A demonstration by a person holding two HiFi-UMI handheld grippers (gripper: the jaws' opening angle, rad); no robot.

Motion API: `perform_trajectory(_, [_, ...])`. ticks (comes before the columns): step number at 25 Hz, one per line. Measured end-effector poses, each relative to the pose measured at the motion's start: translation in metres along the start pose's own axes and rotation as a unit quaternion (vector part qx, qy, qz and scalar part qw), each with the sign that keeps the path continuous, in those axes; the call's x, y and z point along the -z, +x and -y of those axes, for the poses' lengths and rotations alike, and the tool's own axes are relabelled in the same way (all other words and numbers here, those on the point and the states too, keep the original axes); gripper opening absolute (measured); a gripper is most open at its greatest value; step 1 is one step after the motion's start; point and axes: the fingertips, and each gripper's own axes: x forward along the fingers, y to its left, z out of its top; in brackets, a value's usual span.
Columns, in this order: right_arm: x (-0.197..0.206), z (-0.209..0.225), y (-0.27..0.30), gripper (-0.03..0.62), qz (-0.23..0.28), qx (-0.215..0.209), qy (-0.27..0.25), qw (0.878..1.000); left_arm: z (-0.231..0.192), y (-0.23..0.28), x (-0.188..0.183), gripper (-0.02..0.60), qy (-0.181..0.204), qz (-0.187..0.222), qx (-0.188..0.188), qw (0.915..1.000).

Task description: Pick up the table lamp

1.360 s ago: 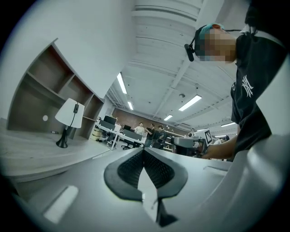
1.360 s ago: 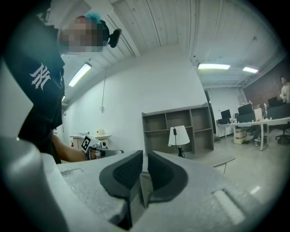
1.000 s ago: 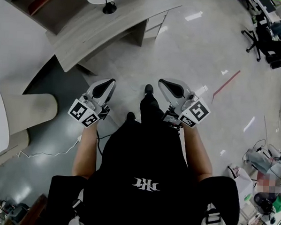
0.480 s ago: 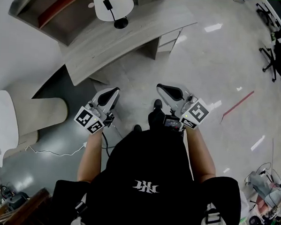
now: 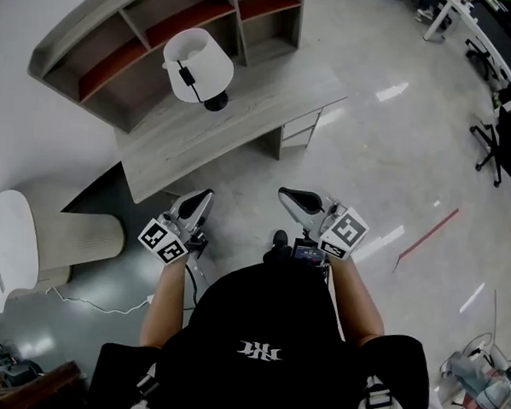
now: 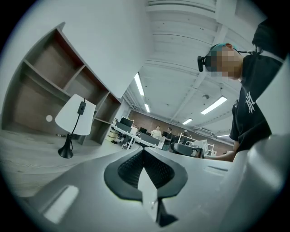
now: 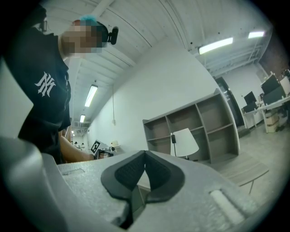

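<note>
A table lamp (image 5: pixel 197 66) with a white shade, thin black stem and round black foot stands on a curved wooden desk (image 5: pixel 199 132) ahead of me. It also shows far off in the left gripper view as the lamp (image 6: pixel 74 118) and in the right gripper view as the lamp (image 7: pixel 185 142). My left gripper (image 5: pixel 201 196) is shut and empty, held level short of the desk. My right gripper (image 5: pixel 287 195) is shut and empty too, beside it. Both are well apart from the lamp.
An open shelf unit (image 5: pixel 153 32) stands behind the desk. A beige round seat (image 5: pixel 75 233) and a white chair (image 5: pixel 10 246) are at the left. Office chairs (image 5: pixel 506 144) stand at the far right. A cable (image 5: pixel 97 302) lies on the glossy floor.
I have walked towards the desk with both grippers carried forward. The lamp and shelf unit have come fully into the head view and sit lower in it.
</note>
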Motion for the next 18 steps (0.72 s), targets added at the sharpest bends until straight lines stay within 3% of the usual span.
perform_trajectory(7, [-0.012,0.037,-0.014,0.002,0.007,-0.009,0.018,1.0,-0.009,0.033,-0.008,-0.014,0.006,-0.006,-0.015,0.9999])
perform_trajectory(11, [-0.014,0.046,-0.009,0.002,-0.004,-0.021,0.001,1.0,-0.009,0.045,-0.007,-0.014,0.006,-0.014,-0.015,0.9998])
perform_trajectory(18, [-0.008,0.073,0.013,0.002,-0.006,-0.04,0.051,0.998,-0.027,0.049,-0.021,-0.014,0.012,-0.009,-0.036,0.9992])
